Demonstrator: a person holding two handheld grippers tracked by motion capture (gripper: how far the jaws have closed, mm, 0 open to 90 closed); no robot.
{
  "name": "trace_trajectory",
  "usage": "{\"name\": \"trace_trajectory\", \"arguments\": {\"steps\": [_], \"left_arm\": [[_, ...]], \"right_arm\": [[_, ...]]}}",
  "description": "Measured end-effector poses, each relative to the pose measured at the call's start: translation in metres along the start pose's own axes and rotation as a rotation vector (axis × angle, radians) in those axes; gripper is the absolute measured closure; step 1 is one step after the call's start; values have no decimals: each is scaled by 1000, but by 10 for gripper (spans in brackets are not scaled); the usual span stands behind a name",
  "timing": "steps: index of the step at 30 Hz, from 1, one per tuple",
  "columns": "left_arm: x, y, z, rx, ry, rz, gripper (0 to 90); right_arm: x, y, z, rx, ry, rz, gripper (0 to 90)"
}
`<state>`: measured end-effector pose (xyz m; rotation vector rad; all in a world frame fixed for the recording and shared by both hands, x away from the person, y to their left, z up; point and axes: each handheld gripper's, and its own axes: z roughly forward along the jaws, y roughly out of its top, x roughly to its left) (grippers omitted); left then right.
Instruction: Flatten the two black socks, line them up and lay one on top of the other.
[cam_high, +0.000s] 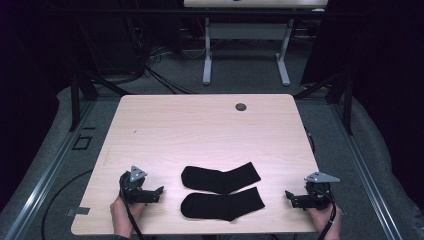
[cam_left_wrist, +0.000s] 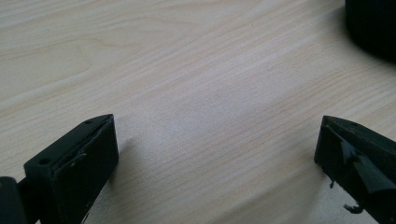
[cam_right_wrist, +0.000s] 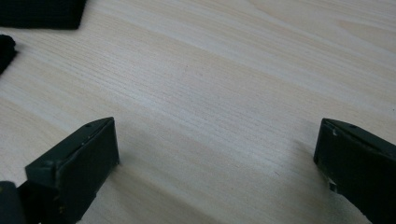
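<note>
Both grippers, left gripper (cam_high: 159, 190) and right gripper (cam_high: 288, 194), rested wide open and empty at the near edge of the desk (cam_high: 200, 125), flanking two black socks (cam_high: 222, 191) lying side by side between them; each should have approached low and pinched a sock end squarely.

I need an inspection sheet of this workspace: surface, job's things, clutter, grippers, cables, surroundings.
Surface: table, light wood, with a round grommet near the far edge.
Job's things: far sock and near sock, black, flat, side by side.
Clutter: nothing seen.
Grippers: left gripper and right gripper open, apart from the socks.
Cables: one trails from each gripper; more lie on the floor.
Surroundings: grey floor, another table behind.
</note>
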<state>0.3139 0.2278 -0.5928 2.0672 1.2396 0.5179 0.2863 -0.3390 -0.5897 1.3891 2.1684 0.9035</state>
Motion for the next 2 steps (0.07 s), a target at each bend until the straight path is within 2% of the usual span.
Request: {"name": "trace_trajectory", "arguments": {"steps": [2], "left_arm": [[0, 0, 0, 1, 0, 2, 0]], "right_arm": [[0, 0, 0, -1, -1, 0, 0]]}}
